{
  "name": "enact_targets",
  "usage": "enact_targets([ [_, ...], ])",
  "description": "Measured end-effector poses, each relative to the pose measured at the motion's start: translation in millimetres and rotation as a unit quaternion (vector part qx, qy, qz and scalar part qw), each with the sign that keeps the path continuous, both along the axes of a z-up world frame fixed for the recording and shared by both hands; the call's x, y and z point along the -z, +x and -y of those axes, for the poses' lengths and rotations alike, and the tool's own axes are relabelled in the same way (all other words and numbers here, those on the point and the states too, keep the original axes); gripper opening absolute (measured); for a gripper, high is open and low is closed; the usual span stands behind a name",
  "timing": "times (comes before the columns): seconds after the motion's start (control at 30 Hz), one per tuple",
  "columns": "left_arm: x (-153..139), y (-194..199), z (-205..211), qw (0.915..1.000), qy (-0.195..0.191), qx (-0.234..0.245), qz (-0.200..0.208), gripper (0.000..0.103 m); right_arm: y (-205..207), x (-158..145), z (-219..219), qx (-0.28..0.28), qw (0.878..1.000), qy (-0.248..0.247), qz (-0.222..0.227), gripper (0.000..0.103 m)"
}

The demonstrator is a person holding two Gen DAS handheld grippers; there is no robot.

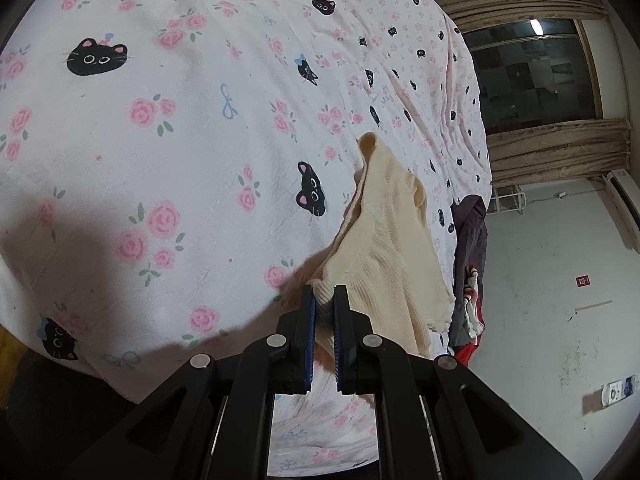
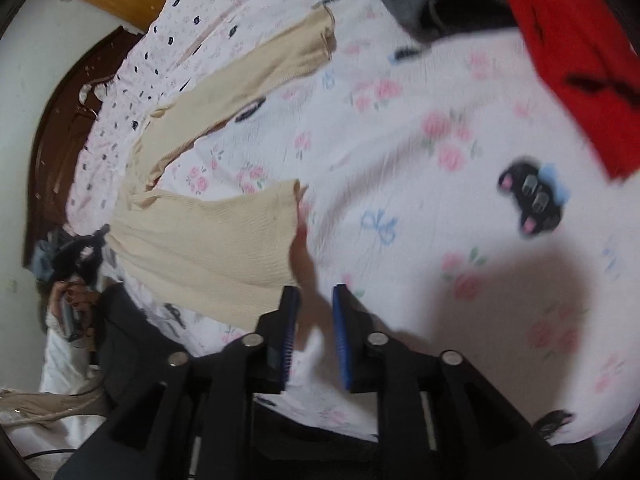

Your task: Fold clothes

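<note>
Left gripper [image 1: 324, 294] on cream sweater [image 1: 384, 240]

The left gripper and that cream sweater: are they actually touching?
Touching. The left wrist view shows the left gripper with its blue pads pinched on a ribbed edge of the cream sweater, lifting it off the bedsheet.

- Under my fingers a bed [image 2: 400, 200] in white bedding printed with roses and black cats.
- A cream knit garment [image 2: 208, 240] lies on it.
- A red garment [image 2: 580, 80], perhaps atop dark clothes [image 2: 420, 4].
</note>
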State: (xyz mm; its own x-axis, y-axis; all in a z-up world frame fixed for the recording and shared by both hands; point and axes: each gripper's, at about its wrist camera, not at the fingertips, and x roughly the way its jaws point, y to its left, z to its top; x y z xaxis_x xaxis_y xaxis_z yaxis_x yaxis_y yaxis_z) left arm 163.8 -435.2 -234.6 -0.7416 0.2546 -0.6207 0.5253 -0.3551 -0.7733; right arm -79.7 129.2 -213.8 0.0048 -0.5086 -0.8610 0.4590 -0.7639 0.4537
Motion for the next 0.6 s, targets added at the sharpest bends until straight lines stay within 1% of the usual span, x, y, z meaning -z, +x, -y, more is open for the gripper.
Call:
enact_targets([
  [0.03,0.4,0.0,0.2,1.0,0.0,0.0,0.0,0.006,-2.8,-6.5,2.0,-0.004,1.0,0.008,-0.016,0.046],
  [0.1,0.9,-0.7,-0.4,1.0,0.0,-0.001,0.001,0.006,-9.1,-18.1,7.6,-0.011,0.999,0.013,-0.04,0.054],
  [0.2,1.3,-1.3,-1.4,1.0,0.002,-0.001,0.001,0.006,-22.1,-22.3,16.4,-0.018,0.999,0.005,-0.043,0.054],
  [0.37,0.5,-1.4,-1.3,1.0,0.001,-0.001,0.001,0.006,-36.9,-13.2,35.2,-0.024,0.999,-0.025,-0.014,0.054],
  [0.43,0.7,-1.2,-0.9,1.0,0.001,-0.002,0.001,0.006,-41.5,-4.1,40.4,-0.021,1.0,-0.023,-0.002,0.053],
  [0.47,0.8,-1.2,-1.0,1.0,0.002,-0.002,0.001,0.006,-43.8,1.1,41.8,-0.017,1.0,-0.022,0.004,0.051],
  [0.5,0.9,-1.1,-1.0,1.0,0.002,-0.002,0.001,0.006,-45.4,5.9,42.0,-0.013,1.0,-0.022,0.011,0.043],
  [0.53,0.9,-0.9,-1.0,1.0,0.001,-0.002,0.002,0.006,-46.4,9.1,41.4,-0.011,1.0,-0.022,0.015,0.023],
  [0.6,0.8,-0.4,-1.0,1.0,-0.001,-0.002,0.002,0.006,-47.7,11.9,37.8,-0.006,0.999,-0.034,0.023,0.006],
])
